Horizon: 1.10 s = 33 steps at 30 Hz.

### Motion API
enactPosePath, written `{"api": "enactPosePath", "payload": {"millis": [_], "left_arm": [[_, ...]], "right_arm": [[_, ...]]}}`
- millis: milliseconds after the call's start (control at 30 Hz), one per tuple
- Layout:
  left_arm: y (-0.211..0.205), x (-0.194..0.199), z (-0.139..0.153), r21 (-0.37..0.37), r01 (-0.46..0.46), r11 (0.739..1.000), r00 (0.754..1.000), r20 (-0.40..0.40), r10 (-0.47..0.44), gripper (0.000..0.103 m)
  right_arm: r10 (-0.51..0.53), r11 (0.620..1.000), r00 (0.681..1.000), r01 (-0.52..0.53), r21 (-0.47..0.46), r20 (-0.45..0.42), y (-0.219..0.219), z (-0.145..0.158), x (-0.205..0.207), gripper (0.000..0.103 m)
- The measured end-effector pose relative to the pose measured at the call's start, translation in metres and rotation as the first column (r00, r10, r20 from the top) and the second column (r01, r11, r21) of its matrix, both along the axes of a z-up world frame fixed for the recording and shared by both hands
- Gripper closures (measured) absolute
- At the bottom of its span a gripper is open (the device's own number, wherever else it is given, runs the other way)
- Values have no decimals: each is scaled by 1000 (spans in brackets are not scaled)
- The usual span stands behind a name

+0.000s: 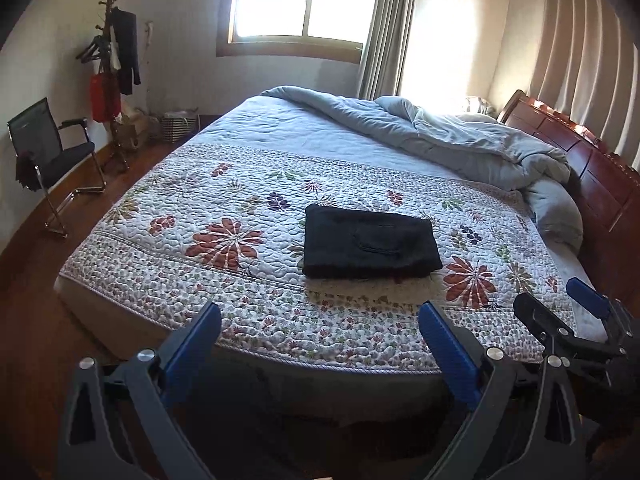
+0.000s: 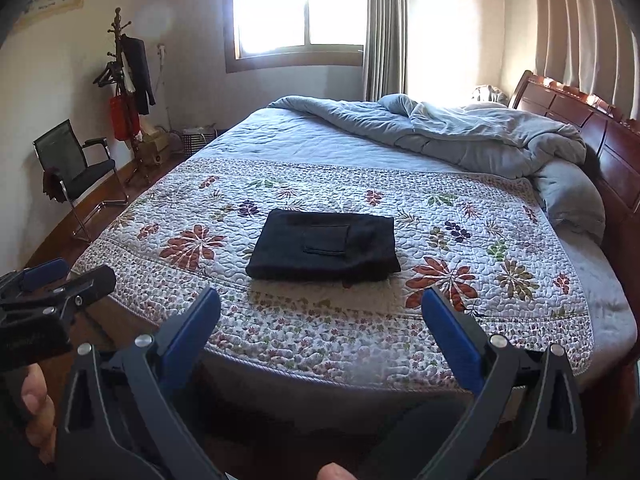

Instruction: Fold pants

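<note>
Black pants [image 1: 370, 242] lie folded into a neat rectangle on the floral quilt of the bed [image 1: 224, 280], a back pocket facing up. They also show in the right wrist view [image 2: 326, 246]. My left gripper [image 1: 320, 312] is open and empty, held back above the bed's near edge. My right gripper [image 2: 320, 300] is open and empty too, also short of the pants. The right gripper shows in the left wrist view [image 1: 556, 300] at the right; the left gripper shows in the right wrist view [image 2: 66, 276] at the left.
A rumpled grey duvet [image 1: 460, 140] lies at the far side by the wooden headboard [image 1: 592, 168]. A black chair [image 1: 52, 152] and a coat rack [image 1: 116, 60] stand at the left wall on the wood floor. A window [image 1: 304, 0] is behind.
</note>
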<state>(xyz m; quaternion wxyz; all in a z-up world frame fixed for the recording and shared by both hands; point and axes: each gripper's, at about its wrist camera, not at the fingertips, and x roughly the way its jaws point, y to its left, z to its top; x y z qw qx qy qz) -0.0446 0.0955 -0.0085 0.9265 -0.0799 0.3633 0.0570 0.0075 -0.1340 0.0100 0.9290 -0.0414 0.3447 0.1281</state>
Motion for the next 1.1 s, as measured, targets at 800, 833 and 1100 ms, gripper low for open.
{"api": "enactPosePath", "payload": {"millis": [800, 833, 1100], "left_arm": [[-2, 27, -10, 2, 18, 1000, 999, -27, -18, 4], [-2, 27, -11, 3, 18, 1000, 999, -28, -18, 4], [-7, 28, -11, 3, 22, 1000, 999, -41, -22, 4]], "right_arm": [[-47, 999, 987, 46, -10, -153, -1, -14, 35, 3], [-54, 999, 987, 52, -15, -150, -1, -13, 35, 3], [-53, 999, 988, 51, -16, -147, -4, -10, 35, 3]]}}
